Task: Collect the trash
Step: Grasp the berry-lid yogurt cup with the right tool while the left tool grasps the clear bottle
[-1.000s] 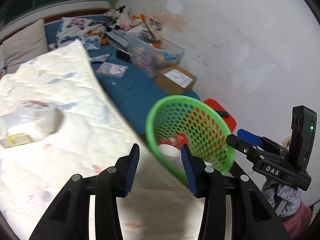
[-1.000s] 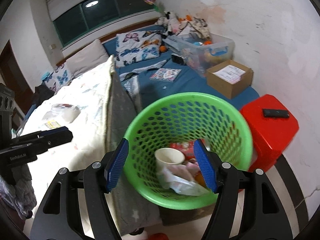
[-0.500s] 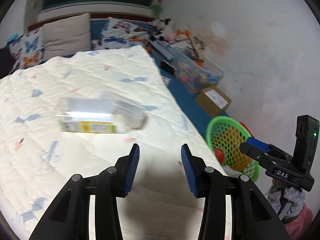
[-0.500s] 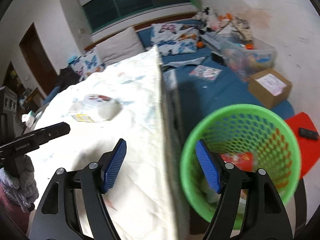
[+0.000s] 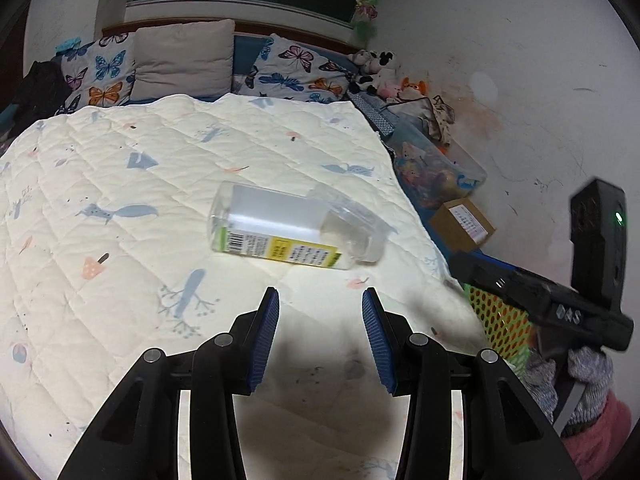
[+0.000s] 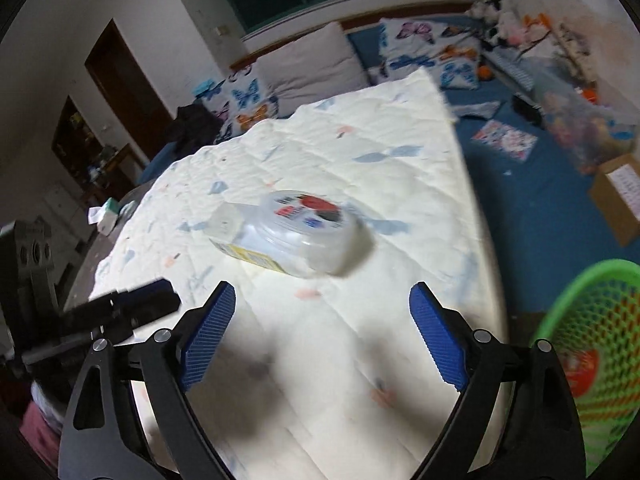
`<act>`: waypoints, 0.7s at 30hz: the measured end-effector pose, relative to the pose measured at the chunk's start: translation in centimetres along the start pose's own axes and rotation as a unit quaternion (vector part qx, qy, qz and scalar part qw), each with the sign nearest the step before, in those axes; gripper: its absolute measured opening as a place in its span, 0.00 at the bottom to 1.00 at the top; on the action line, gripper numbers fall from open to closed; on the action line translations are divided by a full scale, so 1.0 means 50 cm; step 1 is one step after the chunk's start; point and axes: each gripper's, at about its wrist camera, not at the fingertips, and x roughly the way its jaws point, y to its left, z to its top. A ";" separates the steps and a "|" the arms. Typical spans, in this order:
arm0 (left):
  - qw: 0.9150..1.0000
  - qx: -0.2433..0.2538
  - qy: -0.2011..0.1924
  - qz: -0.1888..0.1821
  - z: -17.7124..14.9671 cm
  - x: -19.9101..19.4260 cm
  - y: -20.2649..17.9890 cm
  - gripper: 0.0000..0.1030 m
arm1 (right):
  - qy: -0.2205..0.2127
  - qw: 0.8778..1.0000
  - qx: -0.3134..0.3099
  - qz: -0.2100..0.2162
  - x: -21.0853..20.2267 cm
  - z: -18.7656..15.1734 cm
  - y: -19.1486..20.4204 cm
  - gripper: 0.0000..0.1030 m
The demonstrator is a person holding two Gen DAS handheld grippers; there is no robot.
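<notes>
A clear plastic jar [image 5: 294, 228] with a yellow label lies on its side on the white quilt [image 5: 120, 208]; it also shows in the right wrist view [image 6: 292, 236], lid end toward the camera. My left gripper [image 5: 320, 340] is open and empty, just short of the jar. My right gripper [image 6: 322, 340] is open wide and empty, also short of the jar; it also shows at the right of the left wrist view [image 5: 540, 300]. The green mesh basket [image 6: 596, 356] holding trash stands beside the bed at the right; its rim also peeks out in the left wrist view [image 5: 500, 320].
Butterfly pillows [image 5: 104, 76] and a grey pillow [image 5: 184, 60] lie at the head of the bed. A clear storage bin [image 5: 436, 168] and a cardboard box [image 5: 464, 224] sit on the blue surface by the wall. The left gripper's body [image 6: 80, 316] shows at left.
Both grippers have swung left from the green basket to over the quilt. The jar has come near the middle of both views and closer. Both stay open.
</notes>
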 end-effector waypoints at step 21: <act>1.000 0.006 0.007 -0.001 0.011 0.018 0.033 0.42 | 0.049 0.997 0.058 0.034 0.166 0.100 -0.009 0.94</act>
